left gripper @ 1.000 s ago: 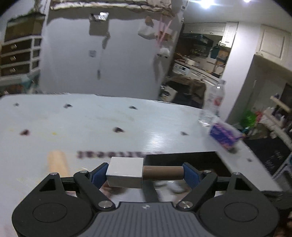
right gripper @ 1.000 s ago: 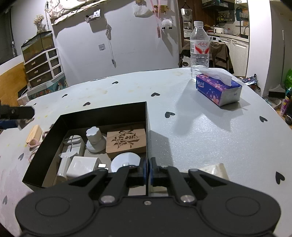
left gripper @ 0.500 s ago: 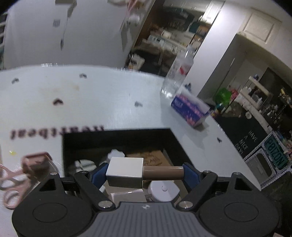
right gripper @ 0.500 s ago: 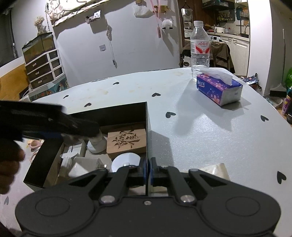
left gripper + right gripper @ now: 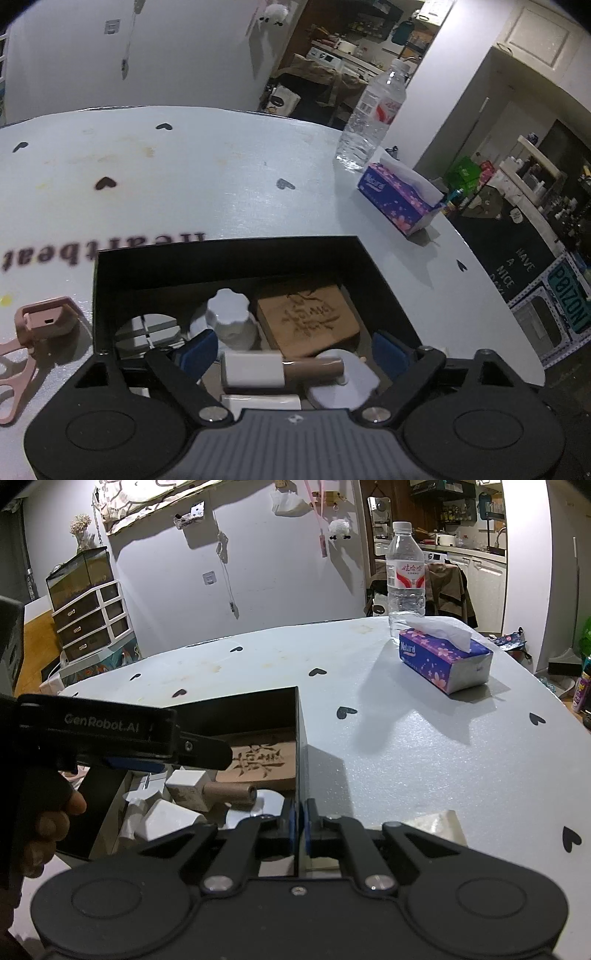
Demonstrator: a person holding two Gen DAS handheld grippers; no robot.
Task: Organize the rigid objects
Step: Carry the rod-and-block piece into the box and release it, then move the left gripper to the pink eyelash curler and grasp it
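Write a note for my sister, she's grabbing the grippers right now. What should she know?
Left gripper: over the black box, jaws opening, pads clear of the white-headed stamp between them.
Right gripper: shut on the box's right wall, steadying it.
Done: carved wooden block and several white pieces are in the box.
Left: pink scissors and a pale block lie on the table outside.

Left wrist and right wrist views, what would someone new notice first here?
First, the black box on the heart-dotted table, packed with small things, among them a carved wooden block. Just above it, the left gripper is opening, and a white stamp with a brown handle lies between its pads, clear of both. Farther back stand a purple tissue pack and a water bottle.
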